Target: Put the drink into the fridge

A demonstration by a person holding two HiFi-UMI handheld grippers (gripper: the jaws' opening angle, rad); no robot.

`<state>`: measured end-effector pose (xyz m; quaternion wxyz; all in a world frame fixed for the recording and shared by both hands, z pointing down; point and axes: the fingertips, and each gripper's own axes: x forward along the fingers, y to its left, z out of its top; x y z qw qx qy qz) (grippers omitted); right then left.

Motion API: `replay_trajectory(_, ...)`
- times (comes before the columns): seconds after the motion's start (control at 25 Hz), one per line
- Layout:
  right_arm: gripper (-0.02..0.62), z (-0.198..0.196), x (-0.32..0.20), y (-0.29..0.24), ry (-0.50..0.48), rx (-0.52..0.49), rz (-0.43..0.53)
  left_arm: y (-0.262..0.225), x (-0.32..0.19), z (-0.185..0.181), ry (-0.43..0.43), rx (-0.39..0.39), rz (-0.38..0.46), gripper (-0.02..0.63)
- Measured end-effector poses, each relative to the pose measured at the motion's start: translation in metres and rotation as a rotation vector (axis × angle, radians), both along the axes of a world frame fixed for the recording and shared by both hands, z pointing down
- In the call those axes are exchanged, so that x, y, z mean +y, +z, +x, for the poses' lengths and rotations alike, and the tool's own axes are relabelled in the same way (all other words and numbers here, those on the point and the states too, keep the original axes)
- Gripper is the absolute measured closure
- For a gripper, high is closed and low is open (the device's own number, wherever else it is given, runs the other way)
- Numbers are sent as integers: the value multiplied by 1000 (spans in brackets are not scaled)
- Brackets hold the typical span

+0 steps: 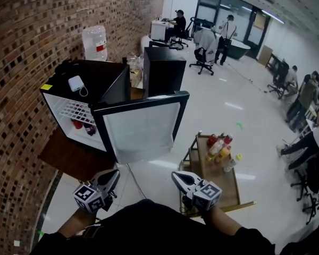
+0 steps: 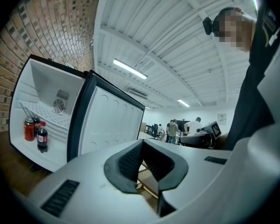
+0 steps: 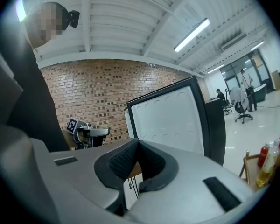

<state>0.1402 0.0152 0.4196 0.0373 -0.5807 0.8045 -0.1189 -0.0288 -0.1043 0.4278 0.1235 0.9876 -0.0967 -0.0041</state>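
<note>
Fridge [image 1: 103,76]: blk outside, wht inside; door [image 1: 143,129] wht w/ blk frame. Brick wall [image 1: 21,36] red-brown, dark specks. Soda bottle [image 2: 42,139] dark, red cap; can [image 2: 29,129] red. Cart [image 1: 226,187] light wood; drinks [image 1: 218,149] red, yellow, orange. Left gripper [image 1: 115,173] & right gripper [image 1: 175,175] grey, blk/wht square markers.

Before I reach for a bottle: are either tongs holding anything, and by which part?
Nothing is held. The grey left tongs and grey right tongs are both shut with nothing between them.
</note>
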Motion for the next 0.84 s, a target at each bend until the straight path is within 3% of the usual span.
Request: replay_trajectory(0.84, 606, -12, -11, 3, -60, 30, -5, 6, -7, -13, -30, 1, 12, 612)
